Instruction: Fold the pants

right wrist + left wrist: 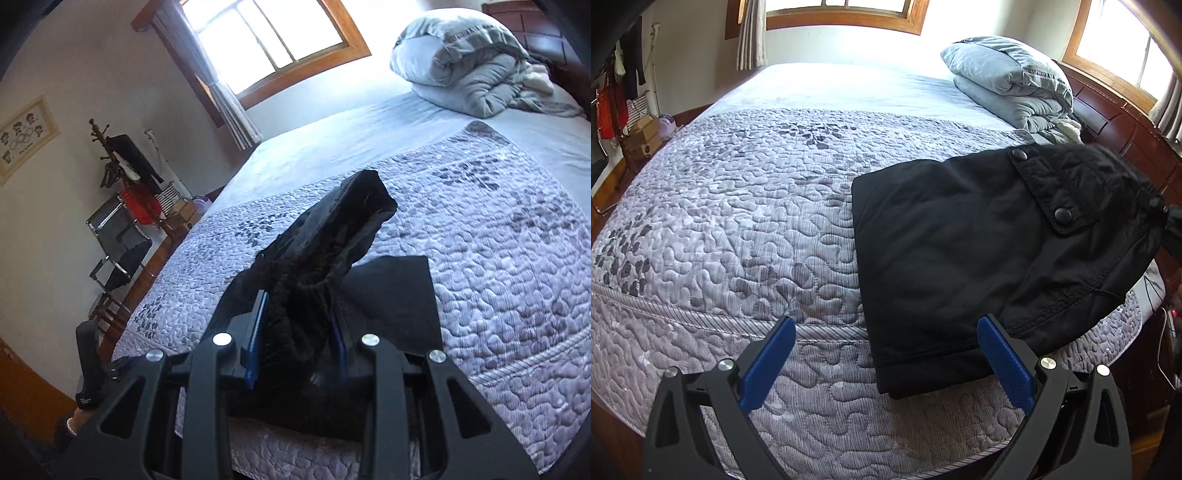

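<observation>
Black pants [979, 236] lie folded on the quilted bed near its front right edge, with a snap-button pocket flap facing up. My left gripper [886, 347] is open and empty, its blue pads [1004, 365] just in front of the pants' near edge. My right gripper [299, 328] is shut on the gathered elastic waistband of the pants [332, 236] and holds that end lifted above the bed. It shows at the right edge of the left wrist view [1171, 221].
The grey quilt [738, 221] covers the bed. A folded grey duvet [1008, 81] lies at the far right by the dark wooden headboard [1115, 125]. A coat rack [122, 173] and a folding chair [118, 243] stand left of the bed. The left gripper's handle [88, 362] shows at lower left.
</observation>
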Demonstrator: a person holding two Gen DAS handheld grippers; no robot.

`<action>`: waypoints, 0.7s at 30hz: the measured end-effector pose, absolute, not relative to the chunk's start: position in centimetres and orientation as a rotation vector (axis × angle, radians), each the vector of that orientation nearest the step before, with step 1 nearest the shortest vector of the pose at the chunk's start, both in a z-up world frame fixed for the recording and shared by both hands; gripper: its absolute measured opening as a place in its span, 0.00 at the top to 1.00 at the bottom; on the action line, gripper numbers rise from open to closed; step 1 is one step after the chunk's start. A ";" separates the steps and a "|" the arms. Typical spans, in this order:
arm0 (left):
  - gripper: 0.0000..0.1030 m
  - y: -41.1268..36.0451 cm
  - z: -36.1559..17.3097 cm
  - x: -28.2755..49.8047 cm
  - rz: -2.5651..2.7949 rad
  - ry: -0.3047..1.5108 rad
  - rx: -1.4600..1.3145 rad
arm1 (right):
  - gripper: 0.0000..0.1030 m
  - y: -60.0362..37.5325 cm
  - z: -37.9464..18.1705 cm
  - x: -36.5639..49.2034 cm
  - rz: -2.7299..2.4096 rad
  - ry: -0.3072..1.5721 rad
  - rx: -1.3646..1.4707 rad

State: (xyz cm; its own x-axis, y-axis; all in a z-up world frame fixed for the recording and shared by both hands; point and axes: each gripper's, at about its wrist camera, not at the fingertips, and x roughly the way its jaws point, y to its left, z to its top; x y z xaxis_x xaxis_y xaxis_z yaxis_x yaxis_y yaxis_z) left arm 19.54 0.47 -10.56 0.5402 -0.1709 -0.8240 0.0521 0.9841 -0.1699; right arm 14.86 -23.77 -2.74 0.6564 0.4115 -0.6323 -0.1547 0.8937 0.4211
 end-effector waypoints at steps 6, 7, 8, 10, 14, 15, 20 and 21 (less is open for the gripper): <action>0.04 0.4 -10.9 19.6 -0.128 1.005 -0.130 | 0.71 -26.9 -7.9 14.7 0.223 0.873 0.435; 0.04 0.3 -11.0 19.6 -0.130 1.007 -0.129 | 0.70 -27.0 -8.5 14.7 0.212 0.882 0.438; 0.04 0.2 -11.0 19.6 -0.132 1.010 -0.127 | 0.70 -27.3 -9.3 14.7 0.204 0.892 0.446; 0.04 0.0 -11.1 19.7 -0.138 1.015 -0.122 | 0.68 -27.8 -10.7 14.7 0.188 0.911 0.459; 0.04 -0.5 -11.3 19.6 -0.149 1.024 -0.115 | 0.54 -28.8 -13.3 14.7 0.171 0.950 0.518; 0.04 -0.6 -11.4 19.6 -0.151 1.026 -0.113 | 0.47 -29.0 -13.6 14.5 0.172 0.955 0.532; 0.04 -0.6 -11.3 19.5 -0.150 1.028 -0.103 | 0.35 -30.4 -12.5 13.3 0.180 0.903 0.580; 0.04 -0.5 -11.2 19.5 -0.147 1.028 -0.105 | 0.27 -30.8 -11.9 13.0 0.174 0.885 0.585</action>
State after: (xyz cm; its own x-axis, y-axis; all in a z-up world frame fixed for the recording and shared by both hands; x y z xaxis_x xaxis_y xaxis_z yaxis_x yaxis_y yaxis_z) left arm 19.45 -0.48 -11.22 0.5084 -0.1706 -0.8440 0.0722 0.9852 -0.1557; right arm 13.03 -30.84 -11.88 0.6306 0.3775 -0.6781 0.0924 0.8310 0.5485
